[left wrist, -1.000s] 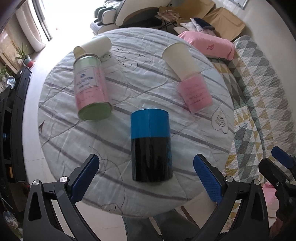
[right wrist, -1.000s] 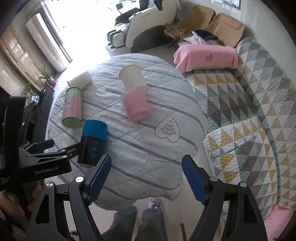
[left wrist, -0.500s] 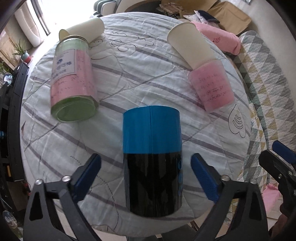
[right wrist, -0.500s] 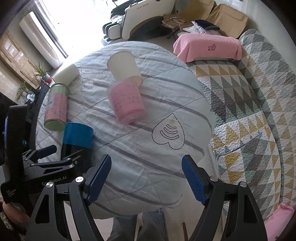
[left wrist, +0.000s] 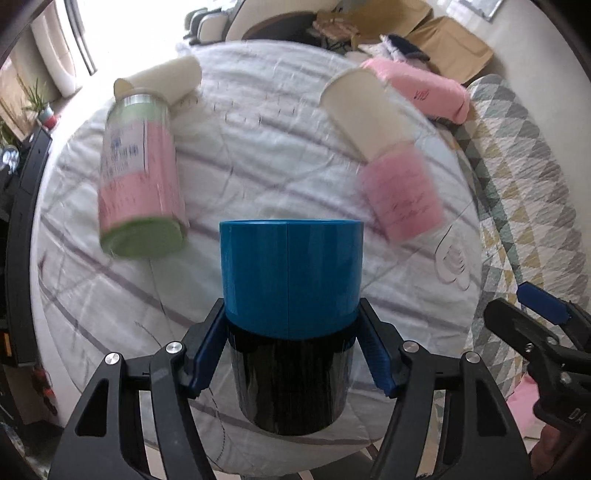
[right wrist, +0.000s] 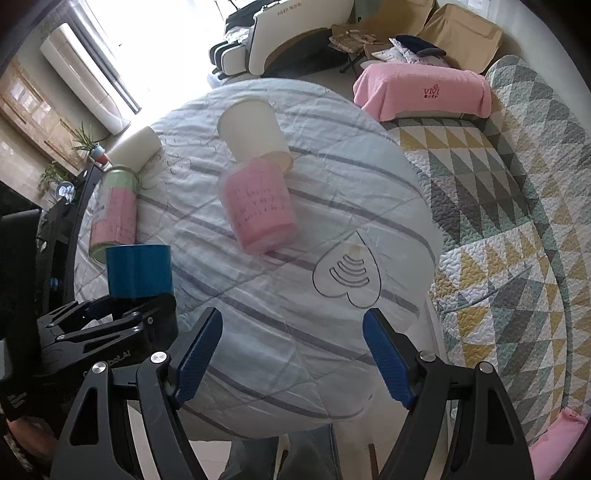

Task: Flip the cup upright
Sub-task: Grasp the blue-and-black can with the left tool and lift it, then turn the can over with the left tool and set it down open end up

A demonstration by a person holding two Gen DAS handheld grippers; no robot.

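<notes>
- Two grippers are seen above a round table draped in a pale quilted cloth with grey stripes and a heart drawn at about 3 o'clock of its middle in the right wrist view.
- The left gripper is clamped on the blue-and-black cup, its blue pads pressed to both sides where the blue part meets the black part; the cup stands on end at the 6 o'clock edge of the table in the left wrist view, blue end uppermost.
- The right gripper is held with its jaws wide apart and nothing between them, over the near edge of the table; the cup lies at its 9 o'clock.
- Further in, a pink-and-green canister is laid on its side at 10 o'clock of the cup, and a pink cup at 2 o'clock, both blurred in the left wrist view.
- A white paper cup is touching the far end of the pink cup; another white paper cup lies just behind the canister.
- Beyond the table, a triangle-patterned quilt is spread at 3 o'clock, with a pink towel at 1 o'clock.
- At the far side of the room, a reclining chair, cardboard boxes, a white air conditioner and potted plants by a bright window are seen.
</notes>
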